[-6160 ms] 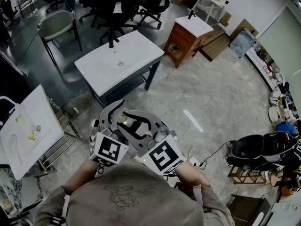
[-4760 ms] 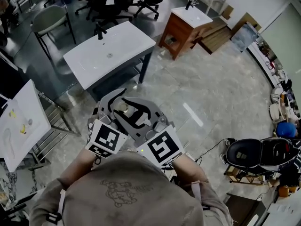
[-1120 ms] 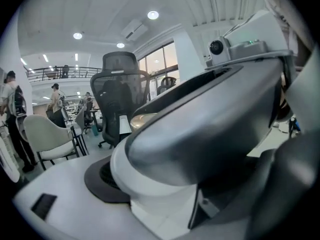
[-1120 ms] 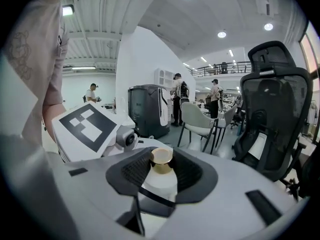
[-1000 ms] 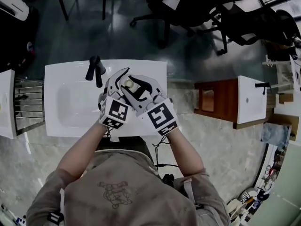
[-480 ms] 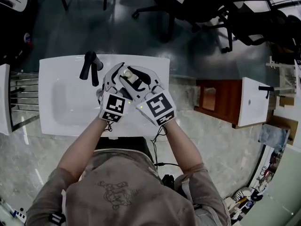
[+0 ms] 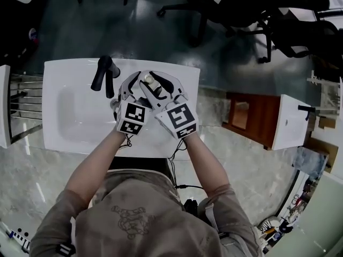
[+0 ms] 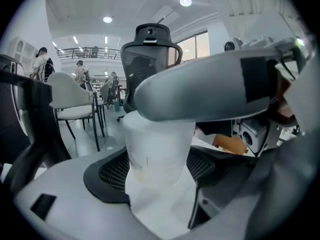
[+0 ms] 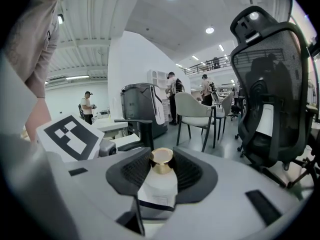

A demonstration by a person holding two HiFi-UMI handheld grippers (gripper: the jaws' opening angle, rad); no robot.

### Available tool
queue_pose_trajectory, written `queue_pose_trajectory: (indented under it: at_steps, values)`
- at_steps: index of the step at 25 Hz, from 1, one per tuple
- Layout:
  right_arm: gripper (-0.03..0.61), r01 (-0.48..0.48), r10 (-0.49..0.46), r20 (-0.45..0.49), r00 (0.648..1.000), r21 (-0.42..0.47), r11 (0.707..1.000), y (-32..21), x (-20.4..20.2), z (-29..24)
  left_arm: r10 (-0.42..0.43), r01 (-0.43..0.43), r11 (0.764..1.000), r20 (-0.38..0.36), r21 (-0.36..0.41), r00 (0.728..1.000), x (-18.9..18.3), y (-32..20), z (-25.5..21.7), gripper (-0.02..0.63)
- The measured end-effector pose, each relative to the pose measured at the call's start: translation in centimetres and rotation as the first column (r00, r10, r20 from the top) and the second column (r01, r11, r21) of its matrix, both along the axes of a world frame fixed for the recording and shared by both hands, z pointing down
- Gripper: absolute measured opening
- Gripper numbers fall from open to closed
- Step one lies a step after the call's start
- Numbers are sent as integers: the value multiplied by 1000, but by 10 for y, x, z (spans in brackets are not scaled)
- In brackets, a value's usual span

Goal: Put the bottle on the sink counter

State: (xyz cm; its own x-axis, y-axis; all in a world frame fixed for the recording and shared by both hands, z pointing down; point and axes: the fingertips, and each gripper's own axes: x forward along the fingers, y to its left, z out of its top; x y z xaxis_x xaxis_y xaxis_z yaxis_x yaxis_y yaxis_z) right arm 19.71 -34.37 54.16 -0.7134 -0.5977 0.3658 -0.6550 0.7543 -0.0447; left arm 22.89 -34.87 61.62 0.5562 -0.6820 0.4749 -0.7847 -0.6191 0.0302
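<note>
A small white bottle with a gold cap (image 7: 148,80) is upright over the white sink counter (image 7: 177,76), just right of the black faucet (image 7: 102,72). My left gripper (image 7: 135,85) and right gripper (image 7: 161,84) both close on it from the near side. In the left gripper view the bottle's white body (image 8: 159,149) sits between the dark pads (image 8: 107,176), with the right gripper's jaw crossing above it. In the right gripper view the pads (image 9: 192,176) flank the gold cap (image 9: 161,160) and the bottle's shoulder. I cannot tell whether the bottle's base touches the counter.
The basin (image 7: 75,111) lies left of the grippers. A wooden cabinet (image 7: 241,116) with a second white sink top (image 7: 289,123) stands to the right. Black office chairs (image 7: 225,7) stand beyond the counter, and a metal rack (image 7: 19,98) is at the left edge.
The person has carried the bottle across the floor up to the sink. Over the last second both grippers, still holding the bottle, stay over the counter right of the faucet.
</note>
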Motion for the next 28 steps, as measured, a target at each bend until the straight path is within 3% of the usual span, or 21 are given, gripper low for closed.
queue_pose_trajectory:
  at_steps: [8,21,28]
  values:
    - [144,-25,25,-11,1000,11,1000,-21,5,28,-49,50,992,7,-116,999,-14,4,39,334]
    - [144,-98,98,-11,995,4,995,-37,0,64,-45,51,985,43,-163,998,-33,23,59,334]
    - [146,-112,111,24,994,64,992,-40,0,65,-38,43,985,31,-166,999,-30,28,62,334]
